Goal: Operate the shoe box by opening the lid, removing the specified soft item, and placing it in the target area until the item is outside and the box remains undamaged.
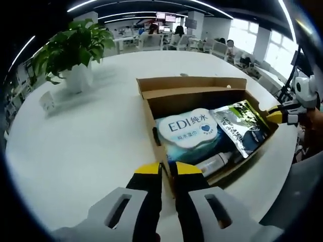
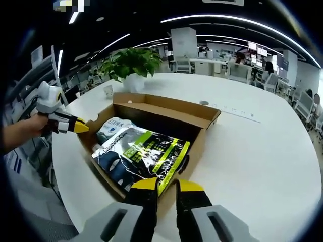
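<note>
On a white table (image 1: 75,146), the shoe box (image 2: 166,115) lies open, wipes pack (image 1: 189,131) inside; left gripper (image 1: 169,171) and right gripper (image 2: 165,185), nearly closed, grasp nothing.

One cardboard shoe box (image 1: 194,93) stands open on the one round white table (image 1: 91,136); inside the box lie three items: one white-and-blue wipes pack (image 1: 189,132), one dark pouch with green and white print (image 1: 241,126) beside it, and one pale tube-like item (image 1: 216,162) at the box's near edge, partly hidden. Outside the box, on the table beyond its far corner: one potted plant (image 1: 75,53) in a white pot; one small white card stand (image 1: 47,102) next to that pot. Grippers counted: two, namely the left gripper (image 1: 168,168) and the right gripper (image 2: 166,184), each at an edge of the box.
</note>
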{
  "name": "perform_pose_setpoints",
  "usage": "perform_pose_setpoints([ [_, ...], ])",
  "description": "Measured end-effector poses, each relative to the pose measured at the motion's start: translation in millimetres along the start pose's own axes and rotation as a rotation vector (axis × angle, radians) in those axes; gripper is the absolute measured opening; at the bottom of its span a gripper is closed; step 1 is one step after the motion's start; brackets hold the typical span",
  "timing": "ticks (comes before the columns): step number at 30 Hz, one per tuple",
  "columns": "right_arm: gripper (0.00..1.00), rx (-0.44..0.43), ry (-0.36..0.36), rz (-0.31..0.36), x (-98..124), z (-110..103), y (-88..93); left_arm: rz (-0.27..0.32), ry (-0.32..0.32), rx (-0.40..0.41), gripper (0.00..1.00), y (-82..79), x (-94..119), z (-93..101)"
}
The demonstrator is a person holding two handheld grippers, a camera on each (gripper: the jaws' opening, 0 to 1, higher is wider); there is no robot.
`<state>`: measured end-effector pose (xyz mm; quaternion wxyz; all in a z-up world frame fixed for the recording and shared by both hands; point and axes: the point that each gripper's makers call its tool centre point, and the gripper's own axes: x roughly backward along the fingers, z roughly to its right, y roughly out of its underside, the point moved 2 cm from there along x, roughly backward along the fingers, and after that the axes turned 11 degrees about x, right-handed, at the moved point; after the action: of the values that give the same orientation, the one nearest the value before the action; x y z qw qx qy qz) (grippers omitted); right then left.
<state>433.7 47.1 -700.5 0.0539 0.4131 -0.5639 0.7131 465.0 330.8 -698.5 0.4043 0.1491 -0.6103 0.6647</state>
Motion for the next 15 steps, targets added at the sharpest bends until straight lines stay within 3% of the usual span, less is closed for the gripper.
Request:
perform_pose_setpoints([
  [15, 0.08, 0.019, -0.035, 0.005, -1, -23, -1.6, -0.003, -0.027, 0.015, 0.05, 13.8, 18, -14.4],
])
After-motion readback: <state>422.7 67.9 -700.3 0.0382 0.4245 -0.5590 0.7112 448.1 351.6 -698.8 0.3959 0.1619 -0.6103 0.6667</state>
